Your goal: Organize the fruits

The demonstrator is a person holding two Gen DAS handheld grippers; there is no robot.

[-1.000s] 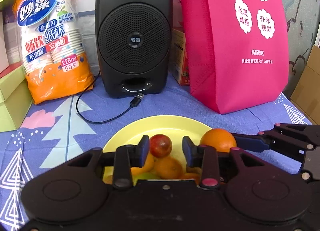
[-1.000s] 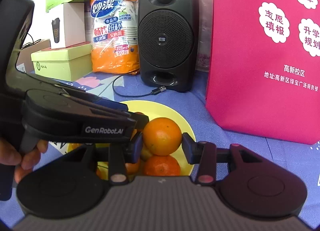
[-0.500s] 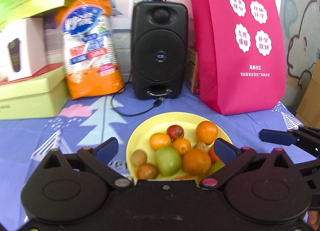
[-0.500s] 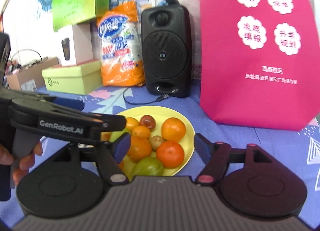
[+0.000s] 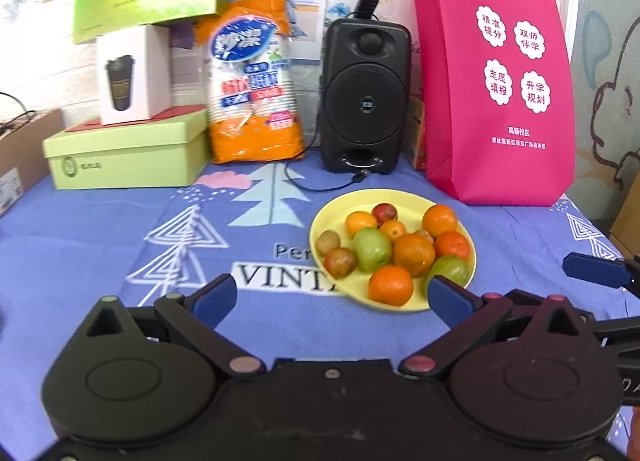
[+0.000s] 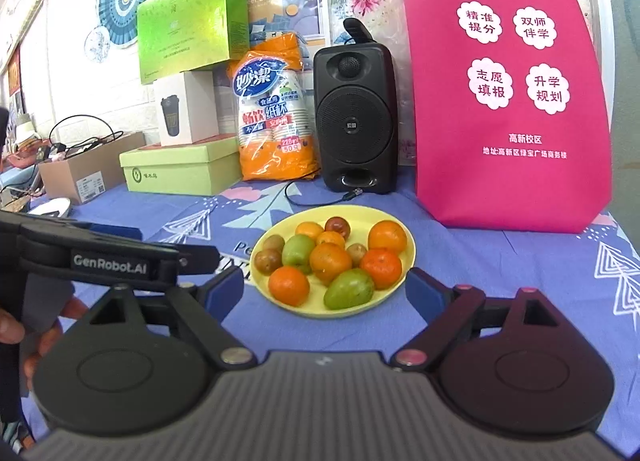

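Note:
A yellow plate point(image 5: 408, 201) point(image 6: 360, 217) sits on the blue patterned cloth and holds several fruits: oranges point(image 5: 413, 253) point(image 6: 330, 261), green fruits point(image 5: 372, 247) point(image 6: 349, 288), small red-brown ones and a kiwi. My left gripper point(image 5: 330, 295) is open, wide, hanging before the plate's near edge with nothing between its fingers. My right gripper point(image 6: 324, 289) is also back from the plate. Its jaws are opening and hold nothing. In the left wrist view one blue right fingertip point(image 5: 592, 265) shows at the right. The left gripper's body point(image 6: 120, 257) crosses the right wrist view's left side.
Behind the plate stand a black speaker point(image 5: 366, 97) with a loose USB cable point(image 5: 320, 185), a pink tote bag point(image 5: 496, 77), an orange pack of paper cups point(image 5: 252, 89) and stacked green and white boxes point(image 5: 124, 153). A cardboard box point(image 6: 88, 173) sits far left. A hand point(image 6: 12, 325) grips the left tool.
Both grippers drew back and up from the plate and opened their jaws. The orange between the right fingers and the red fruit between the left fingers now lie on the plate.

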